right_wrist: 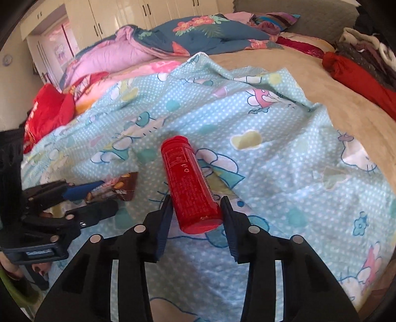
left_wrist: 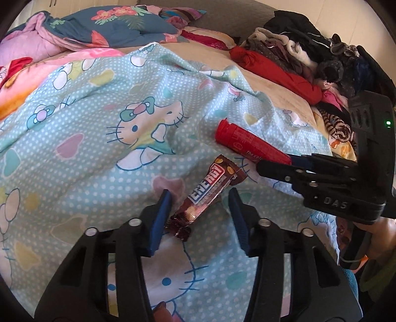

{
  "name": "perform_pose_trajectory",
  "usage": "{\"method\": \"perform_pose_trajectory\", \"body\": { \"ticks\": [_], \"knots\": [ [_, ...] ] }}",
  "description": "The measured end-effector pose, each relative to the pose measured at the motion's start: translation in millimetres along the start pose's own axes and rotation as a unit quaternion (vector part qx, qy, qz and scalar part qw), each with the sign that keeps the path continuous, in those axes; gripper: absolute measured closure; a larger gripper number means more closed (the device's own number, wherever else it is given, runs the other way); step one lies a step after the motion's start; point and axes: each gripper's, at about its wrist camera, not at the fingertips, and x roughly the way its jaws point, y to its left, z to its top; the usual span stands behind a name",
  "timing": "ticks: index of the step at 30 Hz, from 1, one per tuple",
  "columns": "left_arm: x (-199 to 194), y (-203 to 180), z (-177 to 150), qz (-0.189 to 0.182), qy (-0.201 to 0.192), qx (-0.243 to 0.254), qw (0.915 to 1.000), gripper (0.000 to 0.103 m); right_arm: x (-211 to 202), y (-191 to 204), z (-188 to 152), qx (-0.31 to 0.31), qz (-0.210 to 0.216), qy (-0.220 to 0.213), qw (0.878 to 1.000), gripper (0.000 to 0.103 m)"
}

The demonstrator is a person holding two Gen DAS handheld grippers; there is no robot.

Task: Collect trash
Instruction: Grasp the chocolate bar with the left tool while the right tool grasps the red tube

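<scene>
A brown snack-bar wrapper (left_wrist: 209,190) lies on the light-blue cartoon-cat sheet (left_wrist: 99,153). My left gripper (left_wrist: 199,192) straddles the wrapper's near half and is open. Its left pad (left_wrist: 160,218) is close against the wrapper's crimped end, and a gap shows at the right pad (left_wrist: 238,220). A red plastic tube (right_wrist: 190,188) with a round cap lies on the sheet a little to the right. My right gripper (right_wrist: 196,198) is shut on the tube's near end, a pad against each side. In the left wrist view the right gripper (left_wrist: 277,162) comes in from the right onto the tube (left_wrist: 245,143).
A heap of clothes (left_wrist: 309,57) with a red garment lines the bed's right side. Pink and floral quilts (right_wrist: 173,42) are bunched at the head. A red cloth (right_wrist: 49,111) lies at the left edge. Cream cupboards (right_wrist: 118,14) stand behind. The left gripper (right_wrist: 109,195) works close beside the right one.
</scene>
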Motion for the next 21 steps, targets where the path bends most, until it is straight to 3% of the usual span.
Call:
{"method": "perform_pose_trajectory", "body": {
  "ticks": [4, 8, 9, 15, 21],
  "knots": [
    [-1, -5, -2, 0.006, 0.0, 0.009, 0.9999, 0.081, -17, 4, -8, 0.004, 0.001, -0.019, 1.0, 0.069],
    [-8, -16, -3, 0.006, -0.009, 0.012, 0.9999, 0.083, -41, 4, -16, 0.023, 0.012, -0.049, 0.998, 0.07],
    [-9, -18, -3, 0.004, -0.012, 0.012, 0.9999, 0.093, -47, 5, -17, 0.023, 0.011, -0.055, 0.998, 0.071],
    [-20, -36, 2, -0.025, -0.026, -0.006, 0.9993, 0.093, -81, -3, -26, 0.039, 0.005, -0.086, 0.995, 0.073],
    [-31, -73, 8, -0.047, -0.035, 0.019, 0.9981, 0.093, -120, -17, -37, 0.063, -0.004, -0.123, 0.99, 0.074]
  ]
}}
